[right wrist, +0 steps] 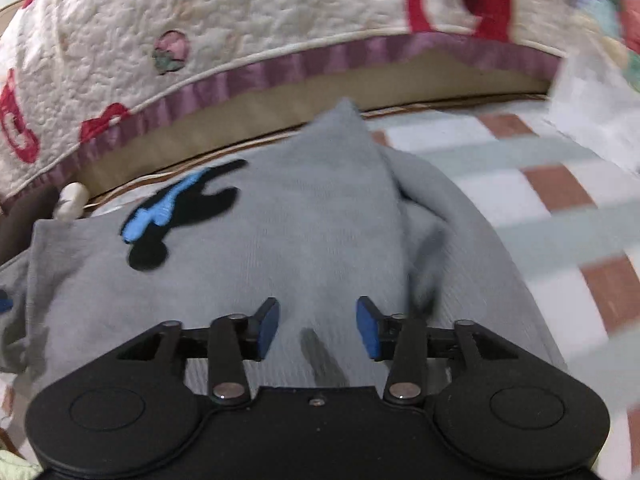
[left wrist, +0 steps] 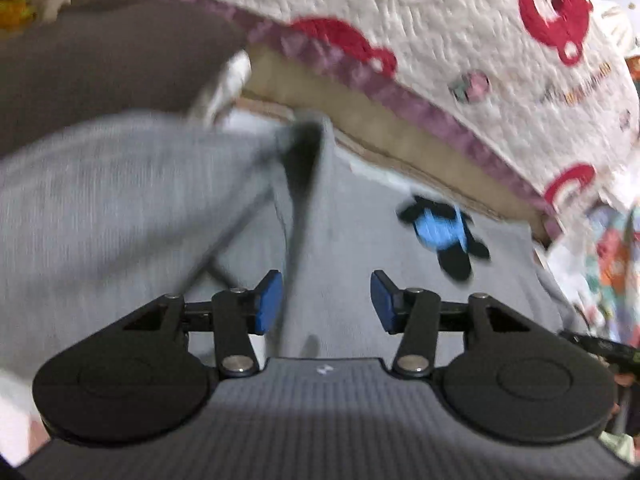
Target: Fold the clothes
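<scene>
- Your left gripper (left wrist: 325, 302) and right gripper (right wrist: 318, 328): both jaws apart, empty.
- Grey garment (right wrist: 280, 248) looks soft, light, floppy; part-folded on the checked sheet (right wrist: 540, 184).
- Pinch at a hem or corner, not mid-panel.

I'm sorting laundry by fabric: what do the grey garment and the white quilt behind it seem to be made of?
The grey garment looks like soft, matte knit, probably cotton jersey or fleece: fine ribbing shows and it drapes in loose folds. Its black and blue figure looks printed flat. The white quilt looks like stitched, padded cotton: puckered surface, red patches, purple pleated edging.
</scene>
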`<state>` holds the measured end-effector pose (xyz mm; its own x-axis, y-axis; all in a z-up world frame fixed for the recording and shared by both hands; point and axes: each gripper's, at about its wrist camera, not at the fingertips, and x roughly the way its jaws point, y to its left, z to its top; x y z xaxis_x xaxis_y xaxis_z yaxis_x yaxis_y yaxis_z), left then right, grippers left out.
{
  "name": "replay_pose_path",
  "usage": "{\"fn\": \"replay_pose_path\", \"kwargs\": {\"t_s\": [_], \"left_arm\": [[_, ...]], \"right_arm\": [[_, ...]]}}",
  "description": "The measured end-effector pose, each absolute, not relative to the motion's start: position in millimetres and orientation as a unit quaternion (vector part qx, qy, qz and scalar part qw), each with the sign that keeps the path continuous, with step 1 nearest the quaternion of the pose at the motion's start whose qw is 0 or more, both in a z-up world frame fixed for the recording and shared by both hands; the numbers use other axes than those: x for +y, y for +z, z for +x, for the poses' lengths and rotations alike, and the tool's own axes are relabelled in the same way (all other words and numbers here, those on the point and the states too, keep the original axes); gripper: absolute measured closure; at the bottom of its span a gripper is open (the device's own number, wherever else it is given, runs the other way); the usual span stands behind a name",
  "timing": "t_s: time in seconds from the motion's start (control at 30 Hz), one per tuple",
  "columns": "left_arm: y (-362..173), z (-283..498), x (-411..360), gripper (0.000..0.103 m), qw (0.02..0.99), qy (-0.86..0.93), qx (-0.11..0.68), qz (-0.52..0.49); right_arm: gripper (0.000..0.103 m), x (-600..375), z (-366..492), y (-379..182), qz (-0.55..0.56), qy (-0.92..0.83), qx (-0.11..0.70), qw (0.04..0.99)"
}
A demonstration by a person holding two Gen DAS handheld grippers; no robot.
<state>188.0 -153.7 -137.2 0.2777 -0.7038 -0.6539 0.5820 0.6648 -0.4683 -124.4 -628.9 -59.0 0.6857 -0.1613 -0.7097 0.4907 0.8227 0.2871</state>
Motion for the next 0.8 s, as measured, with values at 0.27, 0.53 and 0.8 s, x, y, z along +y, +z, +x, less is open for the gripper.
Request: {"fn": "replay_pose_path", "kwargs": {"t_s": [0.27,0.53,0.8], "left_arm": [[-162.8,158.0,-163.1,0.049,0.752,-0.429,0.500,-0.010],[-174.0,136.5,-175.9,0.045,0.726,-0.453,0.517,0.017],[-171.9,125.3,-182.6,0.020,0.713,-0.470,0.519,0.027]], "right_arm": [[0.053,-635.0,-159.4,-78.3,0.176,-0.302,0.382,0.856],[0.042,-623.7,-165.4,-79.7,0.237,-0.215,0.361,0.876],[0.042,-614.0,-150.8,-95.4,0.244,-0.172,0.372,0.879]]}}
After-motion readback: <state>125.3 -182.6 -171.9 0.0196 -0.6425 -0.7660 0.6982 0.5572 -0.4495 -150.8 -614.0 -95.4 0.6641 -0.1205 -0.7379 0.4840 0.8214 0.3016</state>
